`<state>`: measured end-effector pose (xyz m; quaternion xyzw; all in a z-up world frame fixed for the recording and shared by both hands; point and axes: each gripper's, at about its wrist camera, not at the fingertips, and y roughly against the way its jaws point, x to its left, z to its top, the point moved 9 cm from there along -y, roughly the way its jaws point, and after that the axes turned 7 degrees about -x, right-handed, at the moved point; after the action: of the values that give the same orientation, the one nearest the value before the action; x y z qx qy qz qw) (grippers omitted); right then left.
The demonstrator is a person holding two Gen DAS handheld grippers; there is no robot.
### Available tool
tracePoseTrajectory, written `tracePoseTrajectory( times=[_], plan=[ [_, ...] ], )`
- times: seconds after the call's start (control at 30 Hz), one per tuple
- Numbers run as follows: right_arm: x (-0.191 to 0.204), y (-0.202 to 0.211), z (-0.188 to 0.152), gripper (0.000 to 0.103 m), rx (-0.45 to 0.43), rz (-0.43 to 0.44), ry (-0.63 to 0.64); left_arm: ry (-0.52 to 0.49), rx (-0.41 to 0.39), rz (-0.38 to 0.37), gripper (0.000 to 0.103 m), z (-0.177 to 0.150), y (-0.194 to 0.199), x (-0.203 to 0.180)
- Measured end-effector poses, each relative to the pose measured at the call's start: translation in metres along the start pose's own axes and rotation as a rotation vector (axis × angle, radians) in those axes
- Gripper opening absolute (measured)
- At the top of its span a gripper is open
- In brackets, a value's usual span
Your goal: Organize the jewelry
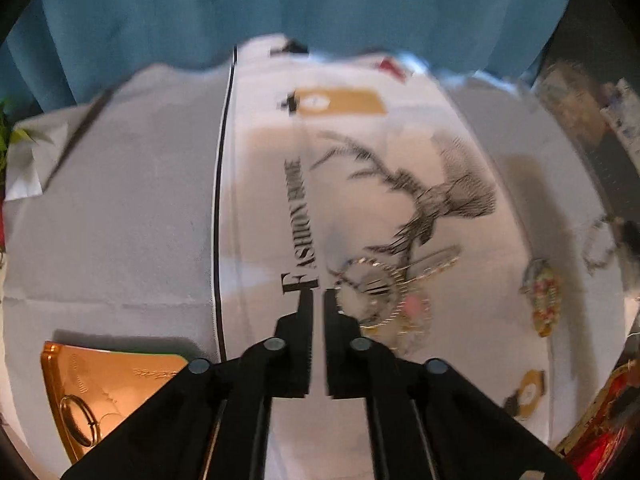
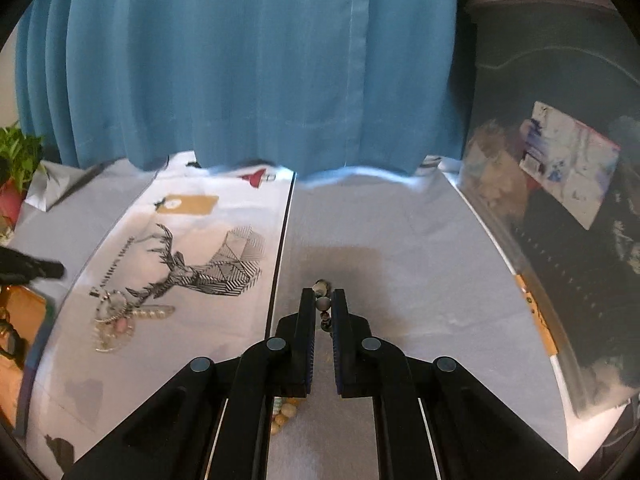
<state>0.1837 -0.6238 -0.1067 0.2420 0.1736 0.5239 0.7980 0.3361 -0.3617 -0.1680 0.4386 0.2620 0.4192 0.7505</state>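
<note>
From my left wrist camera, the left gripper (image 1: 319,300) sits nearly closed with nothing between its fingers, just beside a tangle of jewelry (image 1: 384,296) on the deer-print tablecloth (image 1: 400,184); a gold tray (image 1: 108,384) lies lower left. From my right wrist camera, the right gripper (image 2: 323,300) pinches a bead bracelet (image 2: 322,304) above the grey cloth (image 2: 400,300).
</note>
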Motion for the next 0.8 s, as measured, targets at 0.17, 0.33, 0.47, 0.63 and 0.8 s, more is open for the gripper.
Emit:
tracePoseTrajectory(
  times=[0.17, 0.33, 0.47, 0.63, 0.8],
  plan=[
    [-0.009, 0.001, -0.012, 0.008, 0.017, -0.008, -0.007, 0.055, 0.081, -0.002, 0.014, -0.007, -0.042, 0.008],
    [-0.023, -0.015, -0.033, 0.008, 0.066, -0.014, -0.031, 0.023, 0.077, -0.009, 0.024, -0.003, -0.045, -0.001],
    [-0.027, -0.021, -0.038, 0.008, 0.074, -0.018, -0.042, 0.022, 0.083, -0.015, 0.03, -0.002, -0.044, -0.003],
    [-0.027, -0.018, -0.041, 0.008, 0.071, -0.011, -0.047, 0.017, 0.061, -0.031, 0.048, -0.003, -0.037, -0.006],
    [-0.029, -0.016, -0.043, 0.008, 0.074, -0.017, -0.045, -0.017, 0.062, -0.003, 0.044, -0.008, -0.038, -0.009]
  ],
)
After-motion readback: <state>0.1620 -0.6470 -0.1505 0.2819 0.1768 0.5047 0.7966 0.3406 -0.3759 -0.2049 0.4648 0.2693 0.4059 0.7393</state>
